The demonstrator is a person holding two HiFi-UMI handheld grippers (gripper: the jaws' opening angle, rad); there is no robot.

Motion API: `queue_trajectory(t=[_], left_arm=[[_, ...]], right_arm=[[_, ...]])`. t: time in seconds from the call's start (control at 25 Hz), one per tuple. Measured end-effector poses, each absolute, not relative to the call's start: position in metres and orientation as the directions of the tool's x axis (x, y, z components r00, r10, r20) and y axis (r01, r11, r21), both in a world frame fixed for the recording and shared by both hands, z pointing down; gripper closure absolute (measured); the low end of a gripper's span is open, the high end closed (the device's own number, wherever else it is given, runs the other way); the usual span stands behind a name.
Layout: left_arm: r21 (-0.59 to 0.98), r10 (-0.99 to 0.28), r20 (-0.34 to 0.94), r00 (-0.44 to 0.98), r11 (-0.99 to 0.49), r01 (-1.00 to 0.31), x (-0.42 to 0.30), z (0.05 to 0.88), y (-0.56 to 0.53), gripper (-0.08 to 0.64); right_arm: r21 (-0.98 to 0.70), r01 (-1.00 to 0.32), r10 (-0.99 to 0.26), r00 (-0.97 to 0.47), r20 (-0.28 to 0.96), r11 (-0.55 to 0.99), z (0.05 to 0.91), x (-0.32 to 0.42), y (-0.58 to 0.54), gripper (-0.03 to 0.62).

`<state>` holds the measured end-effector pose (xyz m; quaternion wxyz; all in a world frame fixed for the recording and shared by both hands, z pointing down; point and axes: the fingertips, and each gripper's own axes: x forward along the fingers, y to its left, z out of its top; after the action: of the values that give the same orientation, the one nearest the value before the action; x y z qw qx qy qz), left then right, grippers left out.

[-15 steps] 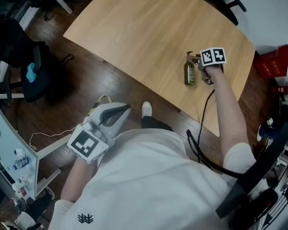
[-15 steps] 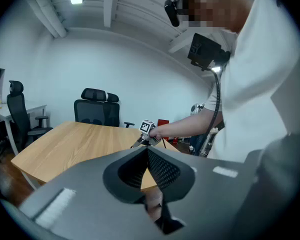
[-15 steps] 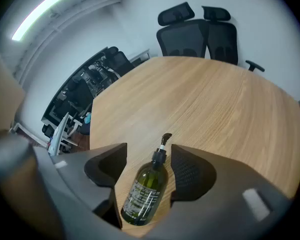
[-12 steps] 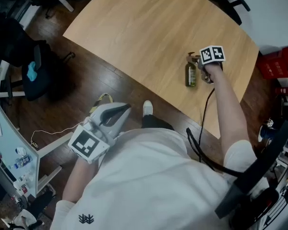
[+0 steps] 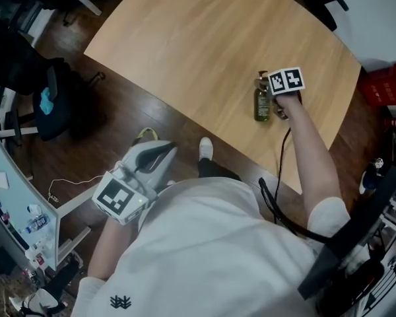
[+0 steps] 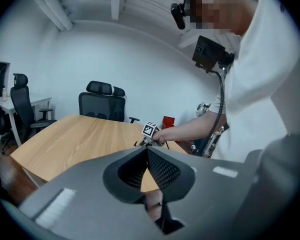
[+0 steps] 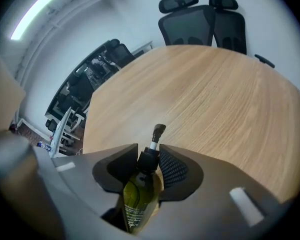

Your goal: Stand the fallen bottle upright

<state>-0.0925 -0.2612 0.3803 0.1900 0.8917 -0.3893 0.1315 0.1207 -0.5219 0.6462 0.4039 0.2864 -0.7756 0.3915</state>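
An olive-green pump bottle [image 5: 262, 102] lies on the light wooden table [image 5: 204, 38] near its right end, pump pointing away from the person. My right gripper [image 5: 274, 99] comes at it from the right. In the right gripper view its jaws are shut on the bottle [image 7: 139, 194] at the black collar below the pump head [image 7: 158, 130], my right gripper [image 7: 149, 157] angled steeply down. My left gripper [image 5: 167, 150] hangs off the table beside the person's body, above the floor. In the left gripper view its jaws meet, my left gripper [image 6: 147, 150] holding nothing.
The table's near edge [image 5: 185, 114] runs diagonally just below the bottle. Black office chairs [image 7: 200, 14] stand at the far side. A red box [image 5: 383, 88] sits on the floor to the right, and a dark chair with a blue cloth [image 5: 45, 102] stands to the left.
My right gripper has edged a little left, closer over the bottle. The bottle lies where it was, and my left gripper has stayed put.
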Motion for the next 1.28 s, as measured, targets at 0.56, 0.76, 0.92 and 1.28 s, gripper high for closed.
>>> queue_trajectory(t=[0.56, 0.76, 0.92, 1.28], left_arm=[[0.216, -0.576, 0.380, 0.724, -0.705, -0.675, -0.072, 0.378, -0.265, 0.560], [0.214, -0.554, 0.386, 0.738, -0.724, -0.655, -0.070, 0.378, -0.262, 0.560], [0.211, -0.541, 0.373, 0.754, -0.742, -0.636, -0.067, 0.373, -0.258, 0.560], [0.167, -0.556, 0.338, 0.760, -0.759, -0.629, -0.093, 0.365, -0.230, 0.560]], right_arm=[[-0.001, -0.742, -0.601, -0.544, 0.585, 0.671, 0.536, 0.120, -0.529, 0.474], [0.079, -0.768, -0.682, -0.511, 0.523, 0.636, 0.535, 0.127, -0.511, 0.476], [0.096, -0.770, -0.690, -0.500, 0.523, 0.631, 0.537, 0.123, -0.516, 0.474], [0.000, -0.851, -0.716, -0.442, 0.541, 0.525, 0.535, 0.139, -0.535, 0.340]])
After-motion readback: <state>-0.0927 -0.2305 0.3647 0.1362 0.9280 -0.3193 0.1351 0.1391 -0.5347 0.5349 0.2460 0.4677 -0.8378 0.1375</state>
